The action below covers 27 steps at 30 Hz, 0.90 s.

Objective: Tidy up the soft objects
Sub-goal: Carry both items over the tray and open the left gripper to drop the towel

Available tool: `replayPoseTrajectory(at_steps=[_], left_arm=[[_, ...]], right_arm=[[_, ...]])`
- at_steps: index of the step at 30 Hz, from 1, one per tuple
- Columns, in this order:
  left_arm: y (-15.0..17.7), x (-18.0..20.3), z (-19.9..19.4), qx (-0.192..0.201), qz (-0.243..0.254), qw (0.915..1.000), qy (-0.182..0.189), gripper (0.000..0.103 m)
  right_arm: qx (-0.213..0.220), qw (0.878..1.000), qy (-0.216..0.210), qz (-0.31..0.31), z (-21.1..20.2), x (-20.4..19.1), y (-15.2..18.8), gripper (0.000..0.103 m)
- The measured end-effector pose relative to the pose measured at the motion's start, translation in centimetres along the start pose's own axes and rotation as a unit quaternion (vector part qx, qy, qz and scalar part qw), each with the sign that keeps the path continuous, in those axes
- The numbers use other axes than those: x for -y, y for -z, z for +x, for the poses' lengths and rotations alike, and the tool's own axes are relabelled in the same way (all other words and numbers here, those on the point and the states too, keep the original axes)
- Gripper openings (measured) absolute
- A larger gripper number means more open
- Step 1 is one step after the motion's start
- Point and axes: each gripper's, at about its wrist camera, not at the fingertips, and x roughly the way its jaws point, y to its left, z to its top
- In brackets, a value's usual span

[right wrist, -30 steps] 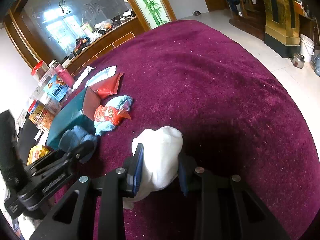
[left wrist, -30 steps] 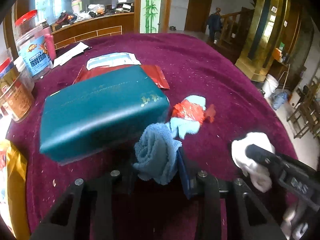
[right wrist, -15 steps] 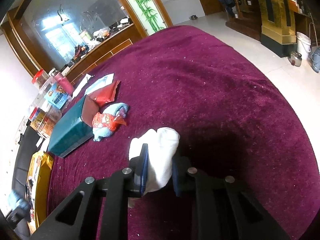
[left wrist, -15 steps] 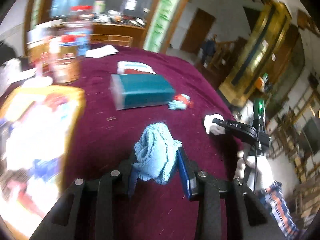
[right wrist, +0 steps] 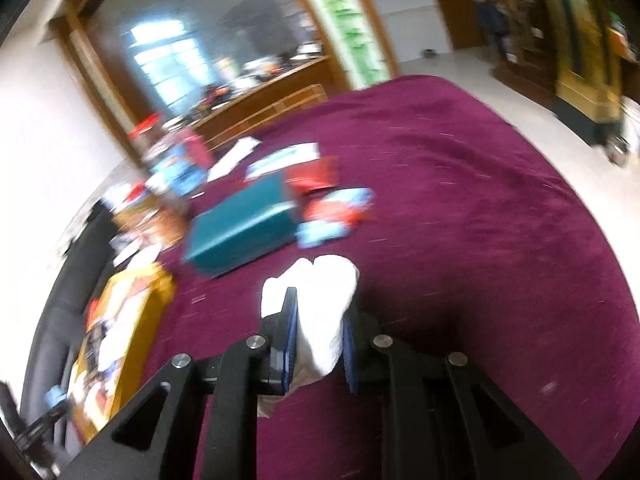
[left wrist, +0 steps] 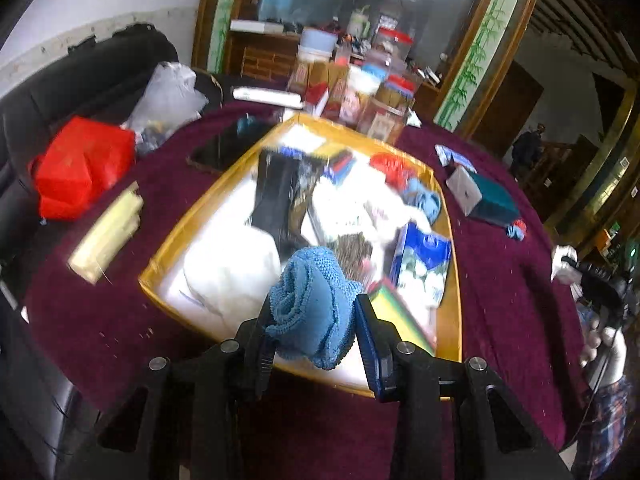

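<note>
My left view: gold tray (left wrist: 450, 322) crammed with packets and cloths dead ahead, red bag (left wrist: 80, 166) at 10 o'clock, teal box (left wrist: 494, 204) at 2, jars behind at 12. No writing legible; blur. Left gripper (left wrist: 316, 326) narrowly open, clamped on a blue towel (left wrist: 314, 306) above the tray's near edge. Right gripper (right wrist: 318, 344) has just been closing, pinching a white sock (right wrist: 324, 312) over the maroon tablecloth (right wrist: 480, 240); tray at its 9.

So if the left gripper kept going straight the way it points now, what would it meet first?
Probably the clutter inside the gold-rimmed tray just ahead of the left gripper, which is shut on a rolled blue knitted cloth; depth is unclear.
</note>
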Motion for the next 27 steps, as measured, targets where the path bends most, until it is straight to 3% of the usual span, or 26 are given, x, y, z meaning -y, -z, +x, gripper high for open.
replayPoseTrajectory(at_steps=[4, 6, 8, 18, 27], left_arm=[[0.2, 0.6, 1.6, -0.005, 0.019, 0.9997, -0.014, 0.044], [-0.3, 0.9, 3.2, -0.013, 0.034, 0.9984, -0.045, 0.062], [-0.6, 0.8, 4.5, -0.021, 0.035, 0.9981, -0.047, 0.069], [-0.1, -1.4, 0.0, 0.039, -0.023, 0.9989, 0.007, 0.073], [0.9, -3.7, -2.7, 0.048, -0.035, 0.9974, 0.041, 0.076]], right_arm=[[-0.013, 0.997, -0.042, -0.057, -0.5, -6.8, 0.9, 0.018], [-0.026, 0.994, -0.063, -0.085, -0.3, -10.5, 1.6, 0.018], [-0.04, 0.99, -0.082, -0.109, 0.1, -13.9, 2.3, 0.018], [-0.105, 0.968, -0.121, -0.193, 4.8, -27.2, 3.6, 0.018], [-0.16, 0.954, -0.112, -0.227, 15.5, -38.2, 2.8, 0.018]])
